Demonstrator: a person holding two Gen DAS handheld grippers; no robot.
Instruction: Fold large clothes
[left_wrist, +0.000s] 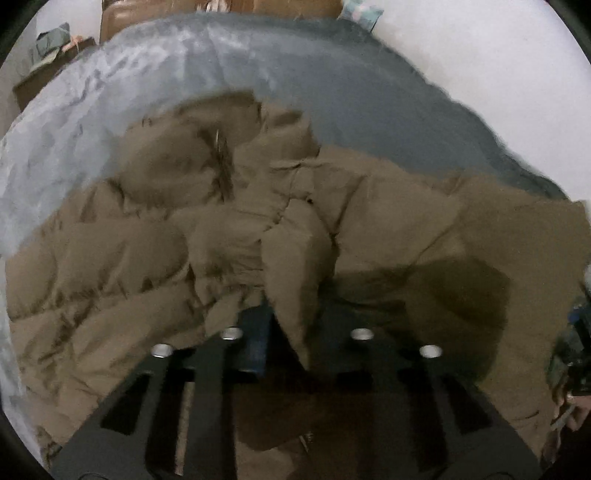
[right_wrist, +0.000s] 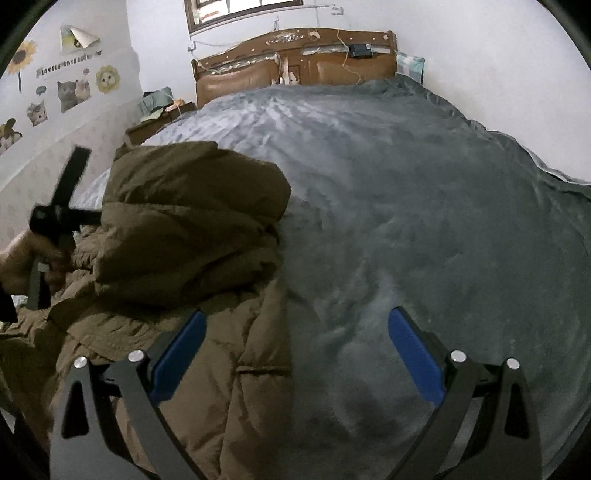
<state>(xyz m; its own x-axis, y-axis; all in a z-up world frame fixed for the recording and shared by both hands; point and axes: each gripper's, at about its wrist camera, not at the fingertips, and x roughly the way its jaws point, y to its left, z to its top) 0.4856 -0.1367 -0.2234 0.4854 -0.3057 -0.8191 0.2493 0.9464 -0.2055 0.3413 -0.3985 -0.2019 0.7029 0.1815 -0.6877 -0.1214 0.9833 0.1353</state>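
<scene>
While the brown padded jacket (left_wrist: 236, 236) lies rumpled on the grey bed cover (right_wrist: 406, 206), the left hand-held gripper (left_wrist: 295, 314) pinches a fold of it; the right hand-held gripper (right_wrist: 295, 354) hangs spread wide over the jacket's edge.

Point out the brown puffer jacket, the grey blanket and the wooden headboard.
brown puffer jacket (right_wrist: 192, 206): right wrist view, on its bunched-up upper fold.
grey blanket (right_wrist: 424, 206): right wrist view, bare middle.
wooden headboard (right_wrist: 332, 68): right wrist view, padded panel.
</scene>
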